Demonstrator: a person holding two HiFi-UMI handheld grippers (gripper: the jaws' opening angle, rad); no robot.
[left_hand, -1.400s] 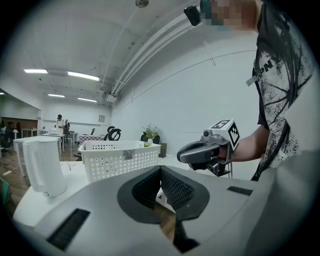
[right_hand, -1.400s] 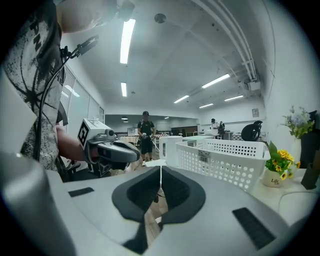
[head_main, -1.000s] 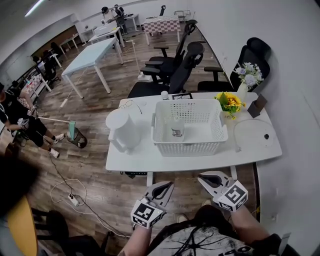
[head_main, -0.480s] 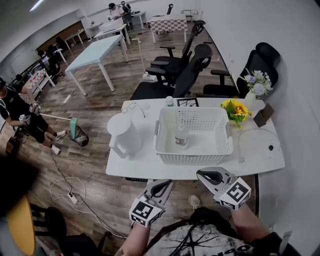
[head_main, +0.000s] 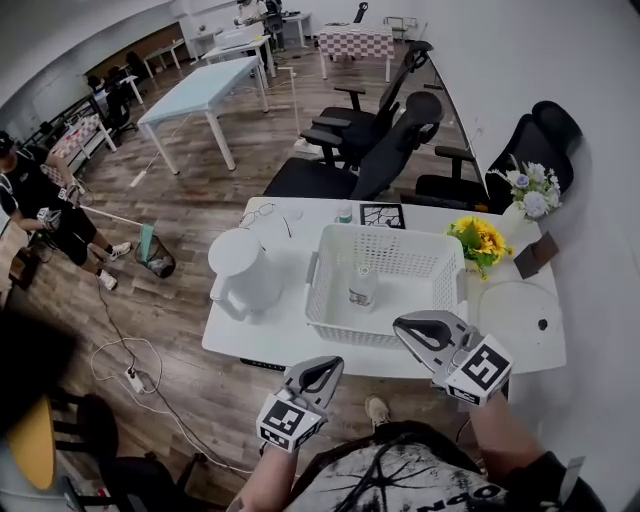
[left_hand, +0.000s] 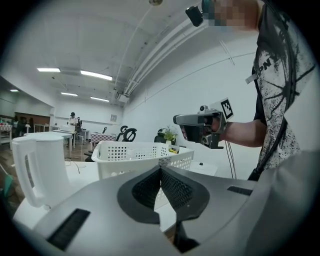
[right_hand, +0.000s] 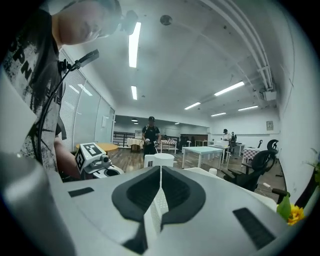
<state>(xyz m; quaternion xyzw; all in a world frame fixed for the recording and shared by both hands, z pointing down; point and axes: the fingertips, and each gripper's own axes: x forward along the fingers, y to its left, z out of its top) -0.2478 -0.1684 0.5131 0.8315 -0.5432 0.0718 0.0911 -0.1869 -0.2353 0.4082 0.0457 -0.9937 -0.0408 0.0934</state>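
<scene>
Now, right claw (head_main: 403, 324) by basket (head_main: 345, 335), label (left_hand: 163, 161) illegible

Open office, wood-plank floor (head_main: 200, 215) all round, plain white wall (head_main: 520, 60) along the right. Black swivel chairs (head_main: 372, 150) behind the white desk (head_main: 265, 335), pale blue table (head_main: 205, 82) farther back. Overhead, strip lights (right_hand: 131, 45) lit; possibly blinds over tall windows (right_hand: 85, 125).

On the white table (head_main: 262, 338), a white electric kettle (head_main: 240, 272) stands at nine o'clock, a pot of sunflowers (head_main: 480, 240) at two o'clock, and a pair of glasses (head_main: 258, 213) lies at eleven. Black office chairs (head_main: 385, 150) crowd the table's far edge at twelve o'clock.
</scene>
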